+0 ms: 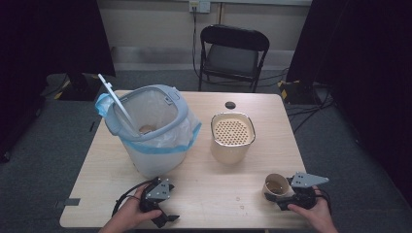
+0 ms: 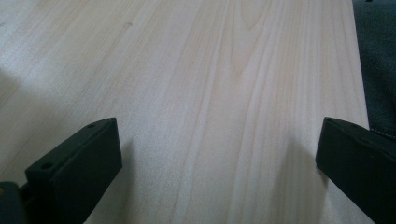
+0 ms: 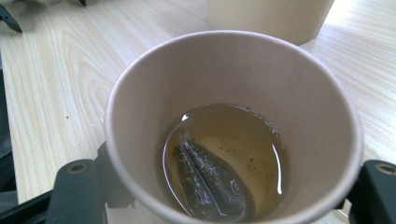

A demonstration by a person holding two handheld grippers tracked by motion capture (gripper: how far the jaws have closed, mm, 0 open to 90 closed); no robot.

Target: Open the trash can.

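A brown paper cup (image 1: 276, 186) stands near the front right of the wooden table (image 1: 214, 199). In the right gripper view the paper cup (image 3: 233, 84) holds a little brownish tea and a dark pyramid tea bag (image 3: 210, 182). My right gripper (image 1: 280, 195) has its black jaws pressed against both sides of the cup, as the right gripper view (image 3: 224, 186) shows. At the front left my left gripper (image 1: 165, 217) rests in a hand, and its jaws (image 2: 219, 140) stand wide open over bare wood.
A grey-white bin (image 1: 145, 126) lined with a blue-edged plastic bag stands at the back left, lid raised, something brown inside. A cream container (image 1: 232, 138) with a perforated top sits mid-table, just behind the cup. A black folding chair (image 1: 233, 53) stands beyond the table.
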